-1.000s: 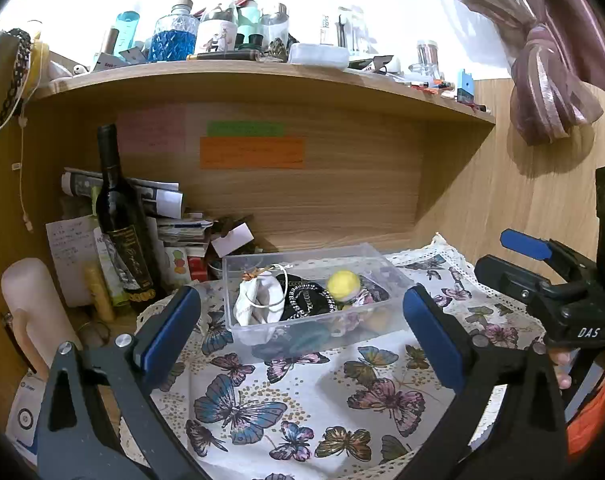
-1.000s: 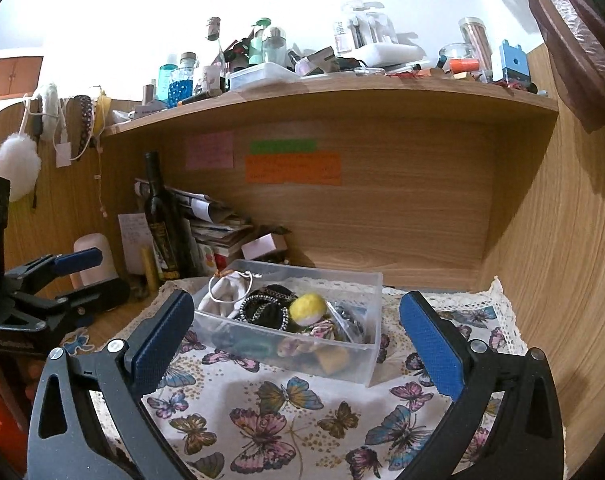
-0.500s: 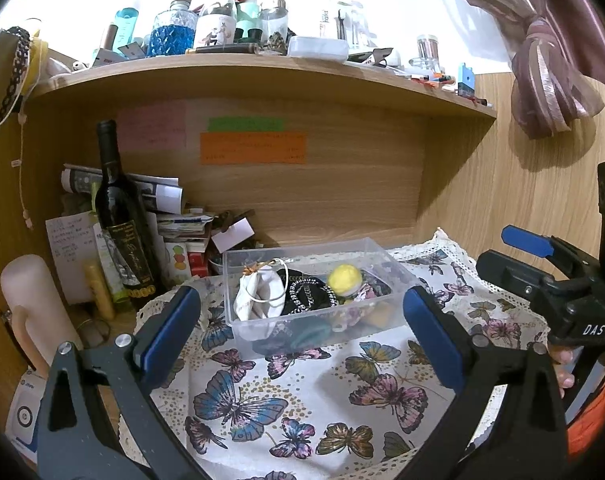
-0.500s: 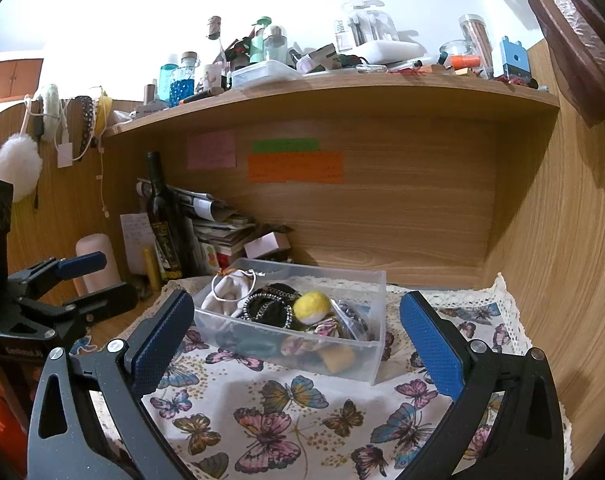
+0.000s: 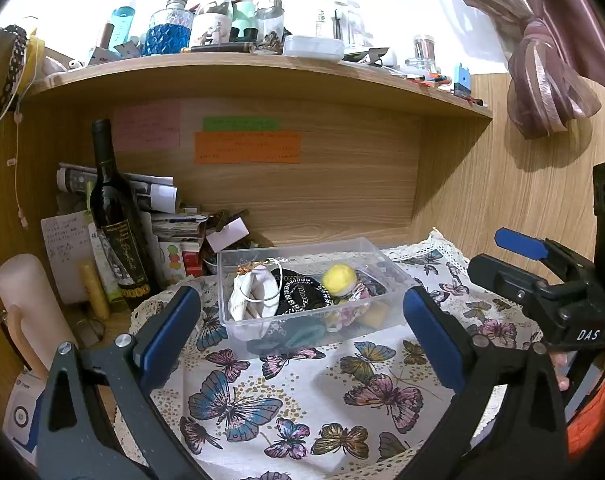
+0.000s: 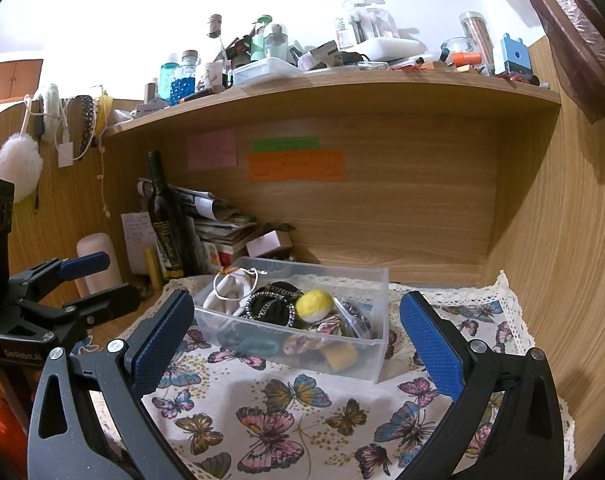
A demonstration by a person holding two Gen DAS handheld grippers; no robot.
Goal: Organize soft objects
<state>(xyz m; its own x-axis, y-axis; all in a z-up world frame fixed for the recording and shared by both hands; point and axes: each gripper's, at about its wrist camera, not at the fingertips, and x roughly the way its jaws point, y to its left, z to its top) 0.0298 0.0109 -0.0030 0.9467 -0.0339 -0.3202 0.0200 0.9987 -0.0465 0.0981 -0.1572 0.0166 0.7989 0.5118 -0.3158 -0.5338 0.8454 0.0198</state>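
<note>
A clear plastic bin [image 5: 378, 258] [image 6: 376, 356] sits on a butterfly-print cloth [image 5: 302, 392] [image 6: 286, 412]. In it lie a white drawstring pouch [image 5: 252, 296] [image 6: 230, 290], a yellow felt ball [image 5: 339, 279] [image 6: 314, 305], a black beaded item [image 5: 298, 292] [image 6: 272, 308] and other soft pieces. My left gripper [image 5: 300, 336] is open and empty, in front of the bin. My right gripper [image 6: 296, 336] is open and empty, also short of the bin. Each gripper shows in the other's view, the right one [image 5: 542, 280] and the left one [image 6: 62, 292].
A dark wine bottle [image 5: 116, 224] [image 6: 164, 220], stacked papers [image 5: 158, 208] and a pale cylinder [image 5: 26, 308] stand left of the bin. A cluttered shelf [image 5: 262, 68] [image 6: 342, 84] hangs overhead. Wooden walls close the back and right.
Both grippers have drawn back and risen slightly, so the bin sits a little farther off in each view. Jaws stay open; nothing in the bin has moved.
</note>
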